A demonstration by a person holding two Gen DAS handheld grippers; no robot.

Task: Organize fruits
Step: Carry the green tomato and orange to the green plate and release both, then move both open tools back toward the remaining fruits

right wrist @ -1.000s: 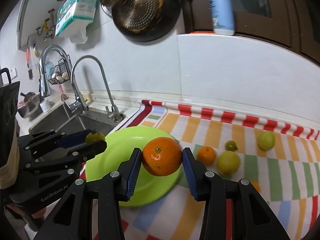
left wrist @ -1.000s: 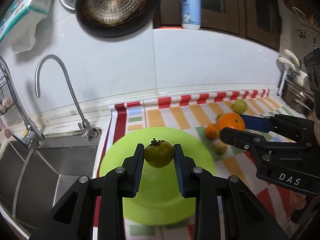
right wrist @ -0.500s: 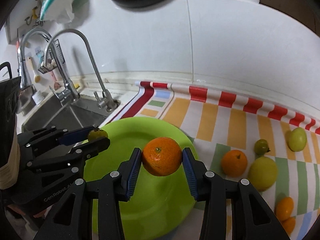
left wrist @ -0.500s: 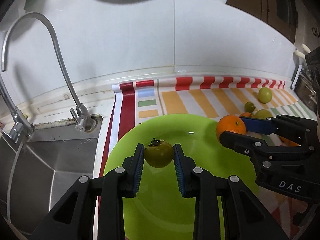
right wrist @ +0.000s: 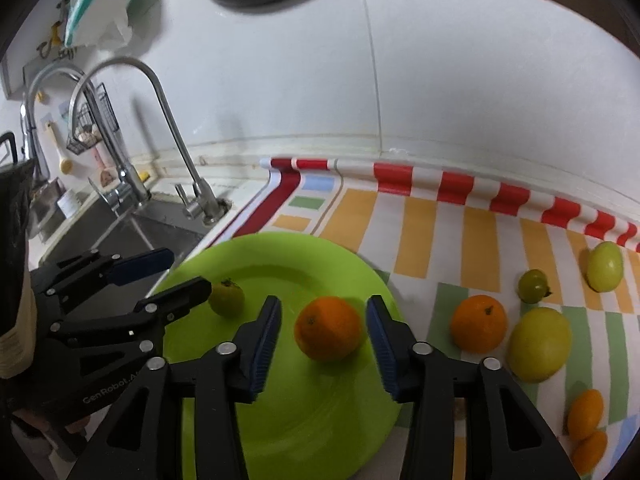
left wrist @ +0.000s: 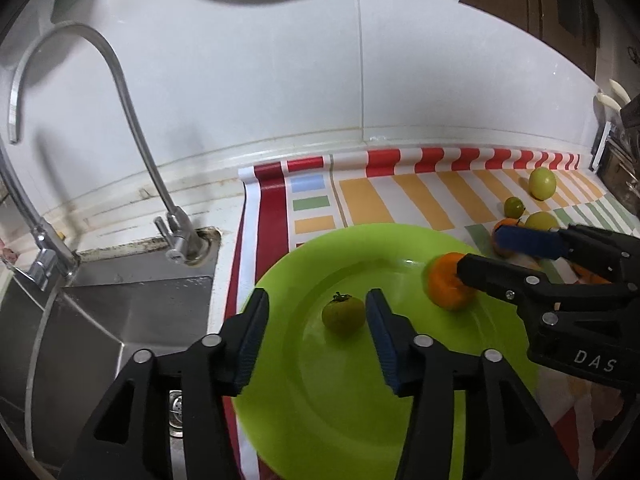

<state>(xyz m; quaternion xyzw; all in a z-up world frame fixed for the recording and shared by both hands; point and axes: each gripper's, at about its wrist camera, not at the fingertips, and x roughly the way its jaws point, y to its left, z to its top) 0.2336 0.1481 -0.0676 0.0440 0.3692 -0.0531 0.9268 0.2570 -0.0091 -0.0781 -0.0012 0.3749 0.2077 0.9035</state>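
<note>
left tool (left wrist: 316, 330) agape | green plate (left wrist: 340, 420) | striped mat (right wrist: 432, 232) | sink (left wrist: 120, 320)

White tiled wall (left wrist: 260, 80), steel sink (left wrist: 100, 320), curved faucet (left wrist: 132, 120), striped mat (right wrist: 440, 216)

Small tomato (left wrist: 343, 317) and orange (right wrist: 329, 333) are sitting on plate (right wrist: 312, 420), tomato to my left; sink (left wrist: 100, 320) is lying left of plate, loose fruit probably all on mat (right wrist: 420, 232) right.
</note>
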